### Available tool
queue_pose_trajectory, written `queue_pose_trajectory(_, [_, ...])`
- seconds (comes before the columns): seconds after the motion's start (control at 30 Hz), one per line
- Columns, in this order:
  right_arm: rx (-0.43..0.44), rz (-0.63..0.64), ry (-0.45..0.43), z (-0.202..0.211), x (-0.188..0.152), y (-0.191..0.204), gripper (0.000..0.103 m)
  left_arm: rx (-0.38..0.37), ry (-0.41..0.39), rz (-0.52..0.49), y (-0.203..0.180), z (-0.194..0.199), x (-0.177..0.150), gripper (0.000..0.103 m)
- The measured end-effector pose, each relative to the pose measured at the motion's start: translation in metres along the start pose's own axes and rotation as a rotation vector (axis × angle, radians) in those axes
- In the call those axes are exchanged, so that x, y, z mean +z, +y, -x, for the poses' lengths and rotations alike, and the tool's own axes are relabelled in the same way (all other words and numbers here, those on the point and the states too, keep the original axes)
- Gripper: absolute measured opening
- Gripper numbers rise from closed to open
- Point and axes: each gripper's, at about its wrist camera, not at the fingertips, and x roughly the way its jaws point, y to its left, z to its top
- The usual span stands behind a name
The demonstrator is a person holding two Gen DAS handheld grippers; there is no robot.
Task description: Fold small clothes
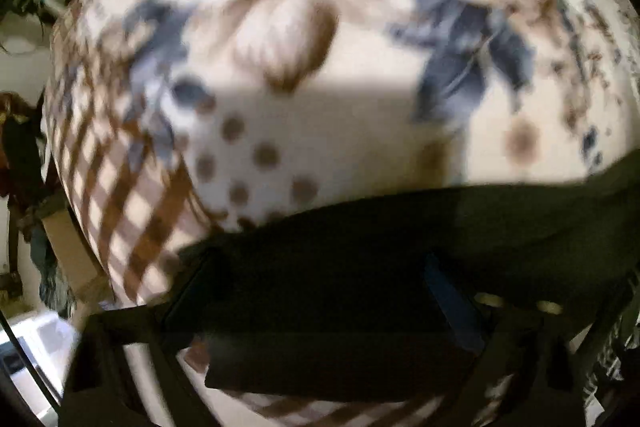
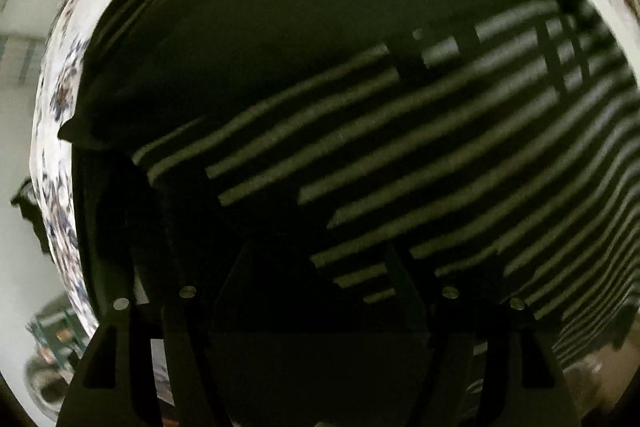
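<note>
Both grippers hover over a dark striped garment (image 2: 440, 147) on a patterned bedsheet (image 1: 320, 107), folding seemingly unfinished; whether either gripper's jaws grip cloth cannot be told.

A soft, matt printed cloth (image 1: 360, 99) fills the upper part of the left wrist view, cream with brown and blue patterns, dots and checks. Across the lower frame lies a dark matt garment (image 1: 500, 227). The right wrist view shows a dark knit-looking striped garment (image 2: 440, 147), matt, with pale bands. The gripper (image 2: 320, 307) frame looks like matt black plastic with small shiny metal screws (image 2: 188, 291).
</note>
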Motion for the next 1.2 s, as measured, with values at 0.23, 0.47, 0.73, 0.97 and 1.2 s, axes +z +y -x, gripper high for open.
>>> queue_pose_trajectory(0.23, [0.047, 0.039, -0.046, 0.009, 0.005, 0.028, 0.071, -0.128, -0.244, 0.019, -0.012, 0.087, 0.051, 0.006])
queue_pose_trajectory(0.47, [0.086, 0.076, -0.085, 0.011, 0.015, 0.076, 0.071, -0.230, -0.385, 0.091, 0.011, 0.117, 0.118, 0.010])
queue_pose_trajectory(0.73, [0.069, 0.074, -0.092, -0.001, 0.010, 0.099, 0.078, -0.309, -0.206, 0.290, 0.040, 0.077, 0.073, 0.062])
queue_pose_trajectory(0.97, [0.046, 0.040, -0.087, -0.011, 0.005, 0.094, 0.078, -0.522, -0.099, 0.539, 0.058, 0.025, 0.059, 0.062])
queue_pose_trajectory(1.2, [-0.087, 0.019, -0.157, -0.003, 0.015, 0.079, 0.090, -0.383, -0.137, 0.572, 0.027, -0.003, 0.110, 0.057])
